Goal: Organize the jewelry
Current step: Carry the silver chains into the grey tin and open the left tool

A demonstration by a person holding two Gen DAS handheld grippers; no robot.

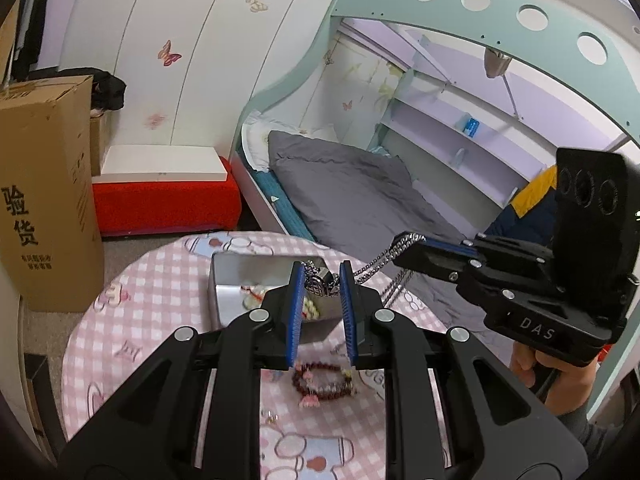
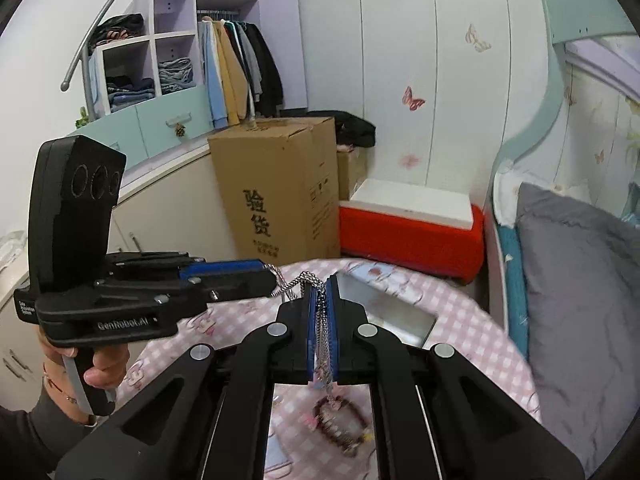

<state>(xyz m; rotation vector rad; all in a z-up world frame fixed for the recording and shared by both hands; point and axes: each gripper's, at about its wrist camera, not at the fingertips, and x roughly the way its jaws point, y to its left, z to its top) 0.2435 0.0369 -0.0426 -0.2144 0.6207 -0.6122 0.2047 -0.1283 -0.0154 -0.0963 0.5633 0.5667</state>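
Hanging between the two tools is a silver chain necklace (image 1: pixel 372 270), lifted clear of the round tabletop (image 1: pixel 160 280) with its pink checked cloth. The left tool (image 1: pixel 320 276) has its blue pads only a little apart, and the necklace's dark, patterned pendant (image 1: pixel 318 286) sits between them, gripped near the fingertips. From there the chain runs up and to the right in the left wrist view to the right tool (image 1: pixel 412 242), whose pads are pressed fully together on the links. In the right wrist view the chain (image 2: pixel 322 320) shows as a strand pinched down the length of the closed blue pads of the right tool (image 2: pixel 322 284), with a loop spilling out of the tips toward the left tool (image 2: pixel 272 280) beside it.

Just behind the pendant, on the tabletop, stands an open silver metal box (image 1: pixel 228 292) with a few pale beaded pieces (image 1: pixel 256 298) lying inside. Nearer the camera, a dark red beaded bracelet (image 1: pixel 324 382) with small pink charms lies flat on the cloth, well apart from the box. A small silvery item (image 1: pixel 270 416) lies a little below it; I cannot tell what it is.

A hand (image 1: pixel 556 372) grips the handle of the right tool, and another hand (image 2: pixel 96 364) holds the left one.
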